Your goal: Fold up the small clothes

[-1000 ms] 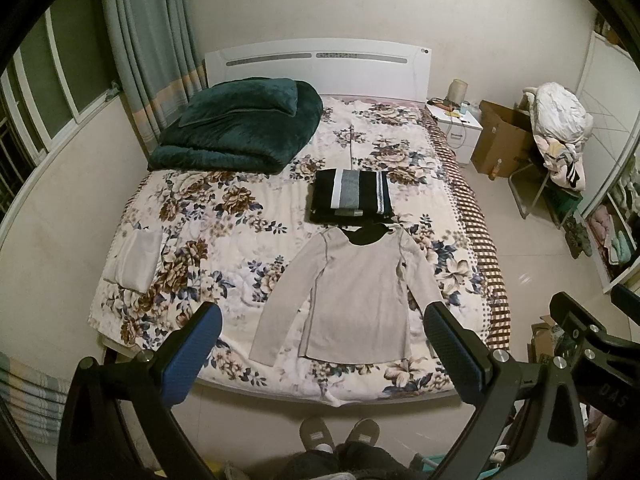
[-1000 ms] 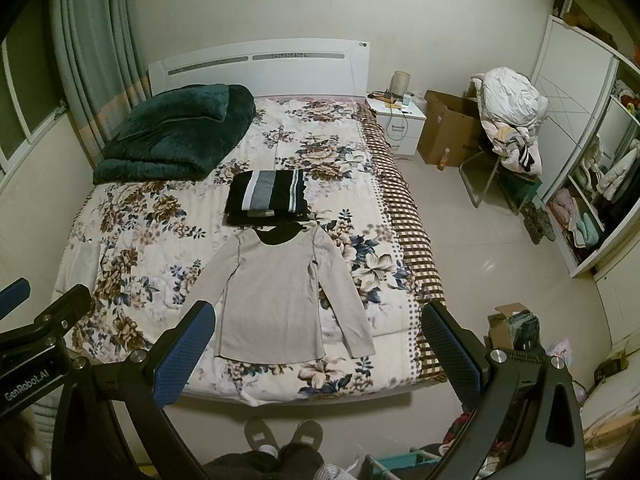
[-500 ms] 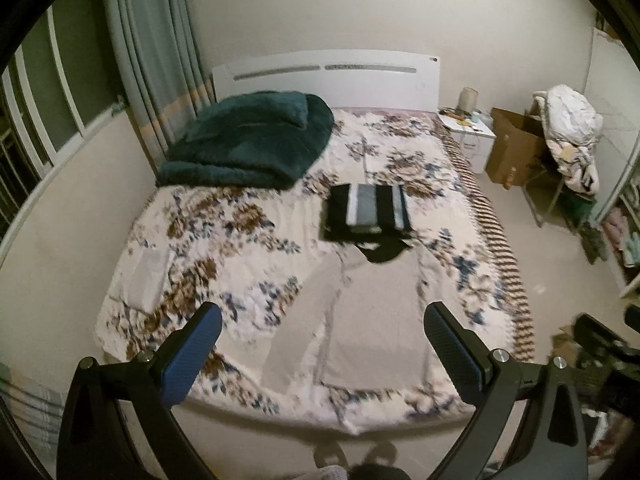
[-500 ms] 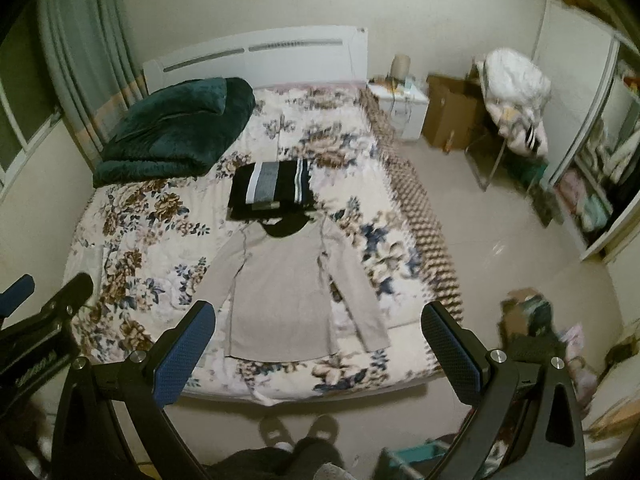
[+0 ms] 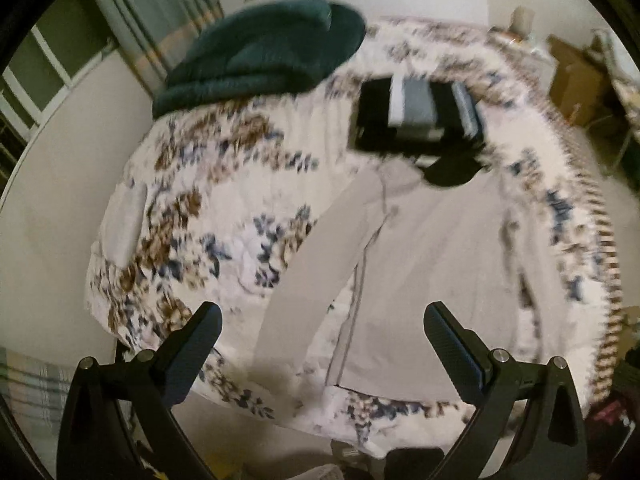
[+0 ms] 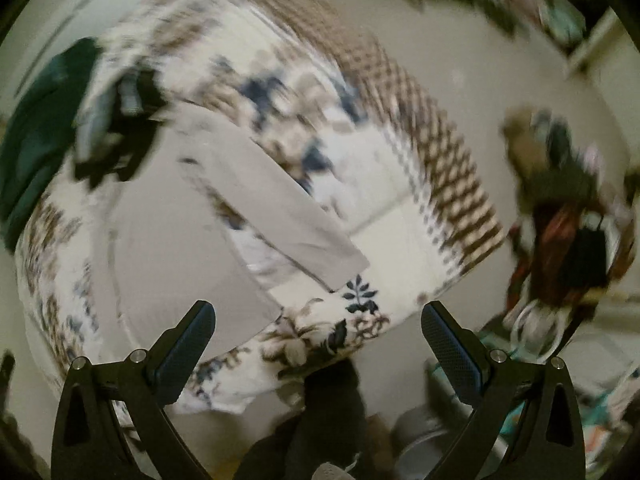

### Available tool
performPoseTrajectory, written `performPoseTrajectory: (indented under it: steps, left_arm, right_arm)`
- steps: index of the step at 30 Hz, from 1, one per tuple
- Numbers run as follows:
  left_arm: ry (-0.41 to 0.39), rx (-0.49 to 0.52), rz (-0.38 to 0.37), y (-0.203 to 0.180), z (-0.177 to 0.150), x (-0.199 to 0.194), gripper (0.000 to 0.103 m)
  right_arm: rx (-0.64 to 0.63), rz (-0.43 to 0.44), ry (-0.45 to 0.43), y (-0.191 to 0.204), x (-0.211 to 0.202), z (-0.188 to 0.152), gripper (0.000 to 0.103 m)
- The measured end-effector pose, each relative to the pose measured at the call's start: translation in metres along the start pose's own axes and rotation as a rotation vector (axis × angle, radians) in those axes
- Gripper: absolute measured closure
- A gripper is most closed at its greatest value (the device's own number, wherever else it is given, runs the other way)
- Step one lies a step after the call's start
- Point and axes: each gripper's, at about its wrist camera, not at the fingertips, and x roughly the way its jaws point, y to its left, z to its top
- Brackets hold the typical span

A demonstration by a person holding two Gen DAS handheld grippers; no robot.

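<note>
A light grey long-sleeved top (image 5: 432,280) lies flat, sleeves spread, on the floral bedspread (image 5: 224,240) near the bed's foot. It also shows in the right wrist view (image 6: 168,248), its right sleeve (image 6: 288,216) angled down toward the bed's corner. A folded black-and-grey striped garment (image 5: 416,116) lies just beyond its dark collar. My left gripper (image 5: 320,344) is open and empty above the top's left hem and left sleeve. My right gripper (image 6: 318,340) is open and empty above the bed's front right corner. Both views are motion-blurred.
A dark green folded blanket (image 5: 264,52) lies at the head of the bed on the left. A cardboard box (image 5: 576,76) stands by the far right wall. A cluttered pile of bags and clothes (image 6: 568,216) sits on the floor right of the bed.
Both grippers have moved forward and down toward the bed. The top now fills much more of each view. The right view has swung toward the bed's right corner. Both stay open.
</note>
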Motion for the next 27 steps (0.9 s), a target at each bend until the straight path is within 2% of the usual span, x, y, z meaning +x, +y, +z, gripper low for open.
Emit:
performPoseTrajectory:
  steps: [4,8,10,11,12,13,14,15,19,23,25,26,27]
  left_arm:
    - [0.075,-0.034,0.061,-0.016,-0.015,0.083,0.000]
    - [0.160,-0.073,0.100,-0.024,-0.029,0.147,0.000]
    - [0.197,-0.081,0.112,-0.026,-0.035,0.173,0.000]
    - [0.208,-0.081,0.114,-0.027,-0.037,0.183,0.000]
    - [0.222,-0.079,0.114,-0.027,-0.039,0.191,0.000]
    - [0.230,-0.075,0.110,-0.027,-0.042,0.198,0.000]
    - [0.236,-0.065,0.108,-0.028,-0.044,0.204,0.000]
    - [0.239,-0.053,0.107,-0.029,-0.046,0.208,0.000]
    - [0.245,-0.026,0.089,-0.029,-0.053,0.216,0.000]
    - [0.259,-0.028,0.074,-0.025,-0.059,0.219,0.000]
    - [0.264,-0.029,0.068,-0.021,-0.064,0.218,0.000]
    - [0.268,-0.029,0.071,-0.019,-0.066,0.218,0.000]
    - [0.273,-0.032,0.070,-0.016,-0.069,0.216,0.000]
  right_arm:
    - [0.147,0.057,0.093,-0.053,0.134,0.033,0.002]
    - [0.289,0.090,0.180,-0.080,0.231,0.039,0.003]
    - [0.353,0.114,0.213,-0.089,0.268,0.037,0.011]
    - [0.375,0.130,0.222,-0.092,0.281,0.035,0.019]
    - [0.393,0.147,0.227,-0.093,0.290,0.033,0.022]
    - [0.403,0.145,0.207,-0.093,0.292,0.032,0.028]
    - [0.401,0.157,0.174,-0.092,0.291,0.031,0.060]
    - [0.387,0.177,0.161,-0.090,0.290,0.029,0.098]
    - [0.309,0.101,0.071,-0.093,0.262,0.024,0.098]
    - [0.323,-0.014,-0.023,-0.131,0.239,0.025,0.098]
    - [0.292,-0.046,-0.028,-0.144,0.244,0.029,0.098]
    - [0.272,-0.049,0.002,-0.147,0.251,0.031,0.091]
    - [0.259,-0.047,0.034,-0.146,0.256,0.033,0.076]
